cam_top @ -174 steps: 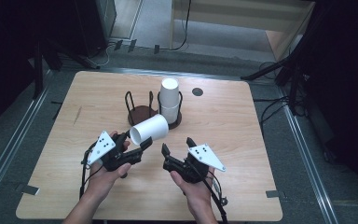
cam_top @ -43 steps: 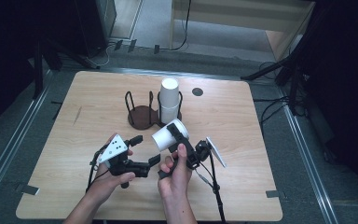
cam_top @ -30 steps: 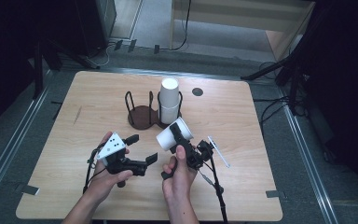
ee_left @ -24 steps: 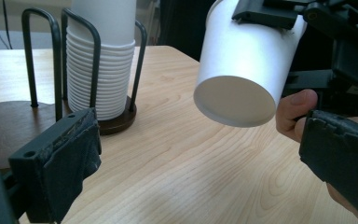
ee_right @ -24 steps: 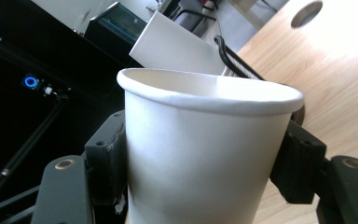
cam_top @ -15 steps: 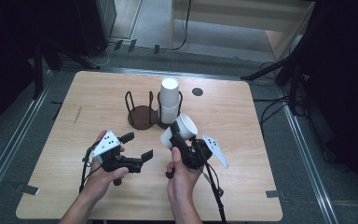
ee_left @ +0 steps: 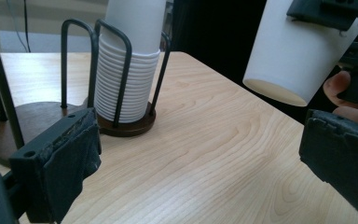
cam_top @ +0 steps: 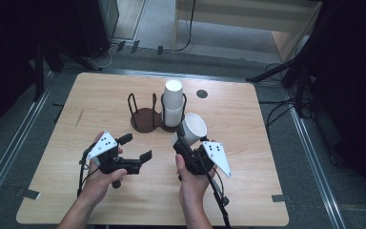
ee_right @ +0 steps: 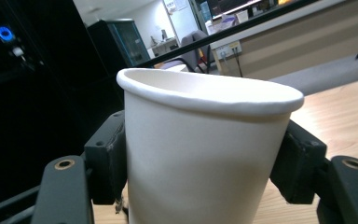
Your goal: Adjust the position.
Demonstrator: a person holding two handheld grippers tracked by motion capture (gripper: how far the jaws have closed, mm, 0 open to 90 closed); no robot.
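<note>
Paper cup clamped mid-wall in my right gripper, left gripper open and empty; harder squeeze risks crushing it.

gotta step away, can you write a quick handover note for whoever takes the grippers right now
Right gripper: shut on a single white paper cup, held off the table, mouth tilted up and away from the person.
Left gripper: open, nothing between its jaws, low over the table.
Cup holder: a dark wire rack with two round bases. Its right slot holds the cup stack, upside down; its left slot has no cups.
Done: one cup is separate from the stack and gripped.
Left: probably setting this cup down or placing it in the rack; where it should go can't be told from here.
</note>
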